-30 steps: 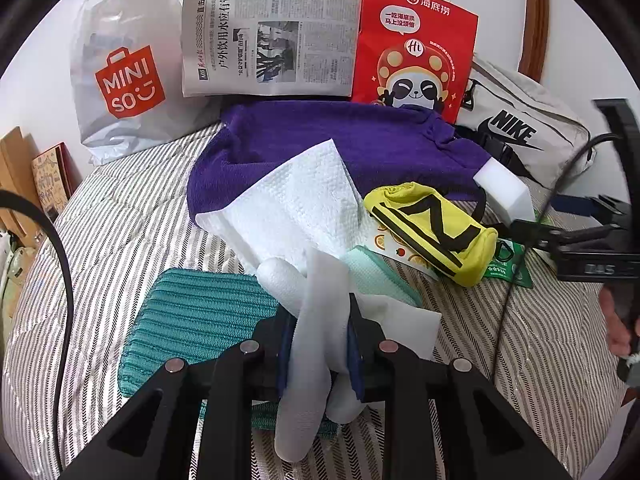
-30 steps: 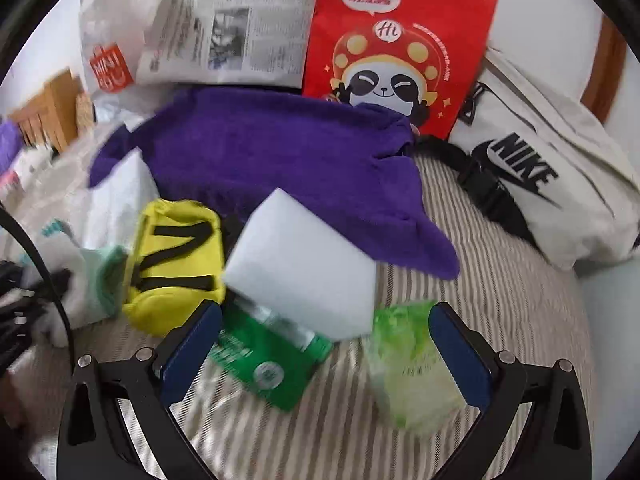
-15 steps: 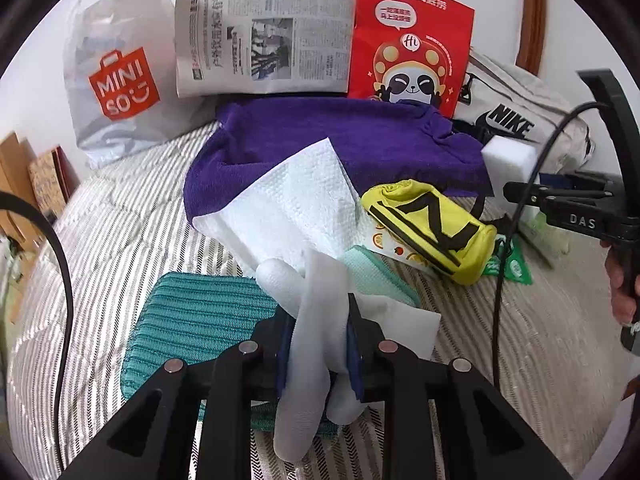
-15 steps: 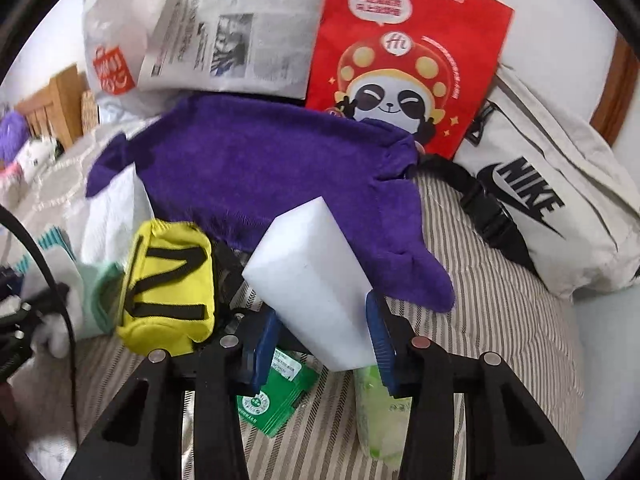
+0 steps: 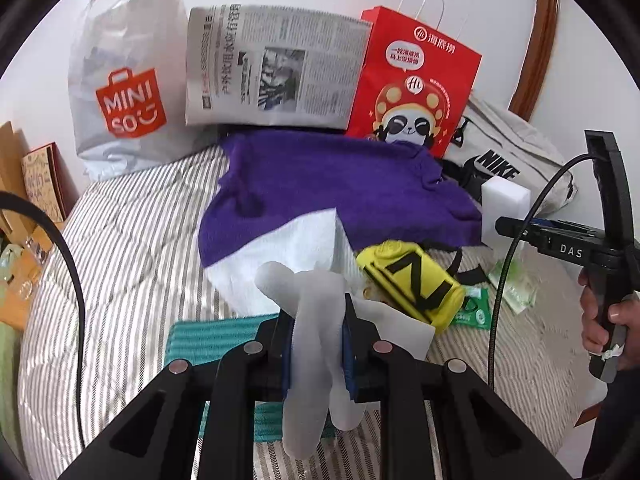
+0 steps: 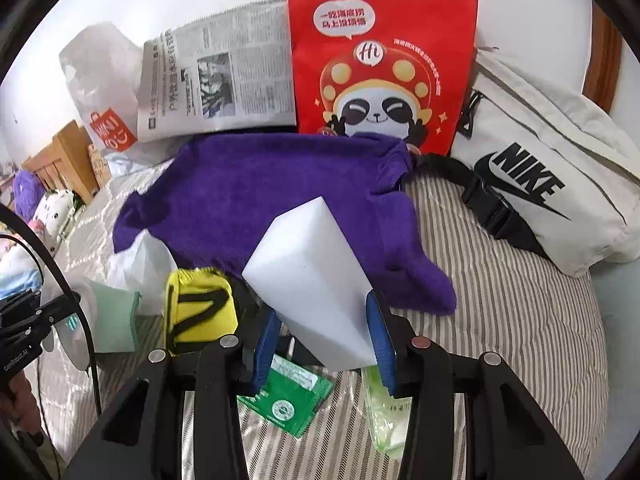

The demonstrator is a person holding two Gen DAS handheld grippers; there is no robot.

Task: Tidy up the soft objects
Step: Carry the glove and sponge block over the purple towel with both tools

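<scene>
Lifted off the bed now, your right hand-held gripper (image 6: 324, 344) squeezes the light, springy white foam sponge block (image 6: 310, 280) at its end; your left hand-held gripper (image 5: 316, 344) pinches limp white cloth (image 5: 316, 320).

I see a white cloth (image 5: 316, 336) bunched and hanging limp, a white sponge block (image 6: 316, 284) tilted, and a purple towel (image 6: 276, 204) spread flat on the striped bed (image 6: 516, 320).

- The teal cloth (image 5: 212, 334) is mostly tucked under the left gripper (image 5: 316, 344), only its left part shows.
- The green packet (image 6: 290, 394) below the right gripper (image 6: 324, 344) is partly covered by the white sponge (image 6: 312, 280).
- The pale green wipes pack (image 5: 516, 284) is motion-blurred, label unreadable.
- The stuff past the bed's left edge (image 6: 36, 208) is too small to make out.
</scene>
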